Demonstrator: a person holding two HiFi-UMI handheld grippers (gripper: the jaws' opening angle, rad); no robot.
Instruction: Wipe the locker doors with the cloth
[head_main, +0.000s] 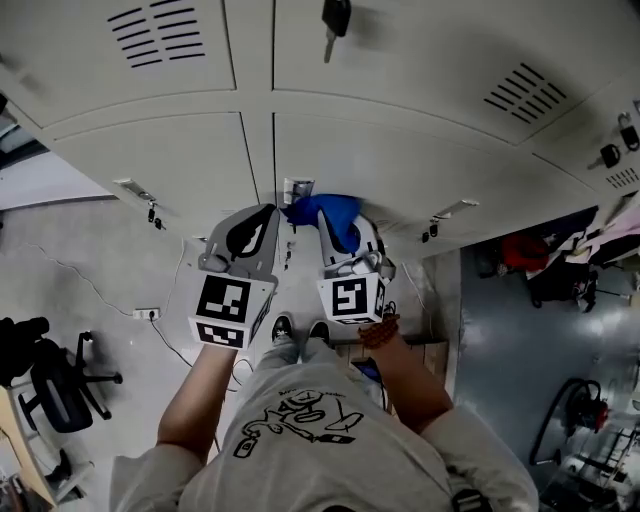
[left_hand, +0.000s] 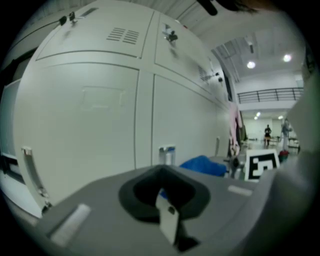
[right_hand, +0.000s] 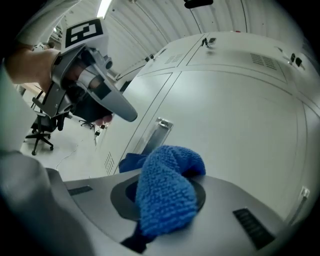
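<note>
The right claw (head_main: 345, 240) is clamped on the blue cloth (right_hand: 167, 192), held up close to the pale grey locker doors (head_main: 380, 170). In its own view the bunched cloth spills over the dark hollow and covers the tips, so whether the cloth touches the door is hard to tell. The left claw (head_main: 262, 212) hangs just beside it, jaws drawn together with nothing between them; its grey shell fills the lower part of its view. A small latch (head_main: 298, 188) shows on the door between the claws, partly behind the cloth. A key (head_main: 335, 20) hangs cut off at the top edge.
</note>
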